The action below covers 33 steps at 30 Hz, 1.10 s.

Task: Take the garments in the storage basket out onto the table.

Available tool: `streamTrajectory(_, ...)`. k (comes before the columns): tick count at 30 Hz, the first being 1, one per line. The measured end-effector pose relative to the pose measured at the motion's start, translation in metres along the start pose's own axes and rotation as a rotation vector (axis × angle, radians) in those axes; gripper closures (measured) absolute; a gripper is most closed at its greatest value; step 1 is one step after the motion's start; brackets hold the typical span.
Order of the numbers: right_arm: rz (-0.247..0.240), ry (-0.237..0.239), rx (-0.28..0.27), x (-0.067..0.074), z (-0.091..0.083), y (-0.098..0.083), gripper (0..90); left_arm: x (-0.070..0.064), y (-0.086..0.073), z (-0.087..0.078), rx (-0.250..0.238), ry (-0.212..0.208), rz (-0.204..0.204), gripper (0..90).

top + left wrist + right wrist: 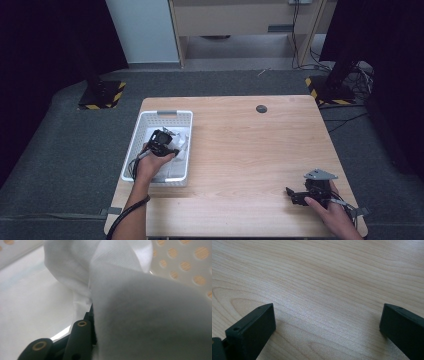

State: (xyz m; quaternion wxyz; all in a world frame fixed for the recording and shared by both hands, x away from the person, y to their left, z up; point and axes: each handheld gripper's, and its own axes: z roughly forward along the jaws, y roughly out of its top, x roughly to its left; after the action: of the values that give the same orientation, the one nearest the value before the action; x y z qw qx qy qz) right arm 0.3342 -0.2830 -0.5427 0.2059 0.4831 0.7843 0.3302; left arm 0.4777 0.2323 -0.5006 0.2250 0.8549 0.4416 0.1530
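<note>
Room: dark curtains at both sides, grey carpet, a pale wooden cabinet against the far wall, cables on the floor at far right.
Surface (250, 155): light wood, bare across its middle and right; a small dark round cap (261, 108) sits near its far edge.
Basket (165, 116): white, perforated, standing at the left of the surface, long side running near to far.
Cloth (140, 315): white fabric lying bunched inside the basket; seen close in the left gripper view, it rises in folds against the basket's holed wall.
Left hand-held gripper (162, 142): down inside the basket, held by the person's left hand. One black jaw shows in the left gripper view with the cloth pressed against its inner side and covering the other jaw; the jaws look closed on a fold of the cloth.
Right hand-held gripper (299, 196): near the right front corner of the surface, well apart from the basket, held low in the person's right hand. Its jaws stand wide apart over bare wood, with nothing between them.
</note>
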Motion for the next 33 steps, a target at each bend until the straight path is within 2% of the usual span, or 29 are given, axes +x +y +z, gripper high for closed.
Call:
streamTrajectory(4, 0.0, 0.0, 0.0, 0.0, 0.0, 0.0, 0.4, 0.002, 0.0, -0.006, -0.017, 0.031, -0.001, 68.6)
streamTrajectory(12, -0.001, 0.001, 0.0, 0.0, 0.0, 0.0, 0.4, 0.006, 0.003, -0.021, -0.048, 0.054, -0.007, 69.3)
streamTrajectory(20, 0.001, 0.001, 0.0, 0.0, 0.0, 0.0, 0.4, 0.005, 0.013, -0.037, -0.089, 0.058, 0.015, 69.4)
streamTrajectory(24, 0.0, 0.001, 0.0, 0.0, 0.0, 0.0, 0.4, 0.005, 0.017, -0.045, -0.094, 0.066, 0.03, 69.4)
streamTrajectory(33, 0.003, 0.0, 0.001, 0.001, 0.0, 0.0, 0.4, 0.007, 0.019, -0.053, -0.1, 0.063, 0.035, 69.4)
